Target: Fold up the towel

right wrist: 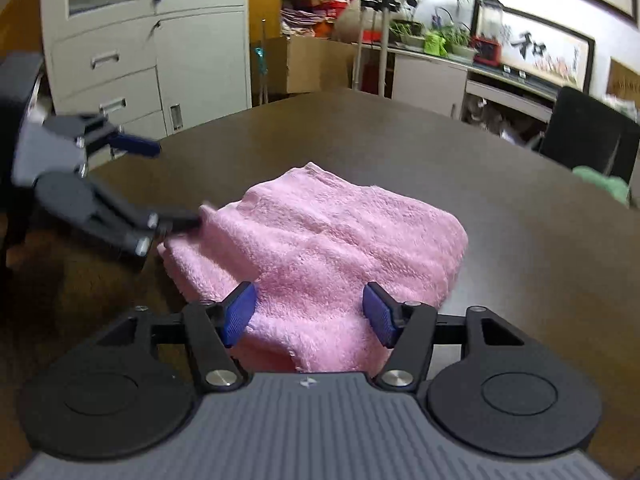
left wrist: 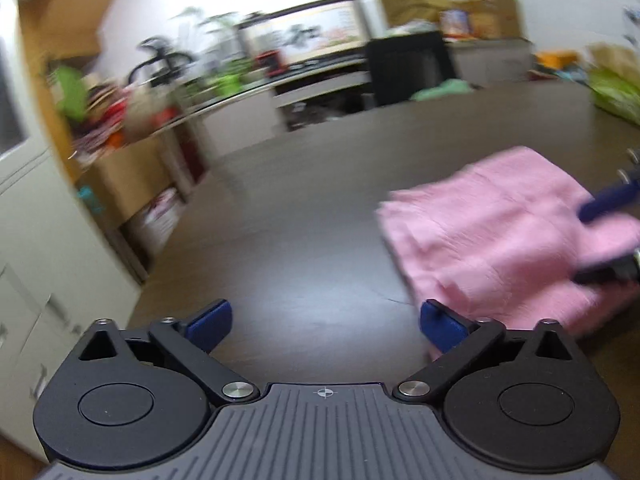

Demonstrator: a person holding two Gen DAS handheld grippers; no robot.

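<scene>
The pink towel (right wrist: 320,240) lies folded into a thick bundle on the dark bench (right wrist: 500,208), near the edge closest to the right wrist camera, with its rounded fold facing the right of that view and its layered edges stacked on the left. The right gripper (right wrist: 312,316) sits low over the near part of the towel, its blue fingers (right wrist: 239,314) spread apart with pink cloth showing between them; the pads are not pressing on it, so nothing is gripped there. Over on the left of the same view comes the left gripper (right wrist: 168,184), blurred, its fingers spread wide, the lower one just at the towel's layered corner and the upper one up in the air above the bench. From the left wrist view, the left gripper (left wrist: 324,324) shows its blue fingers (left wrist: 210,322) well apart over bare bench (left wrist: 300,220), holding nothing, with the towel (left wrist: 500,240) off to the right and the right finger pad just beside its near corner. The right gripper (left wrist: 604,240) cuts in at the far right edge, blurred, over the towel.
</scene>
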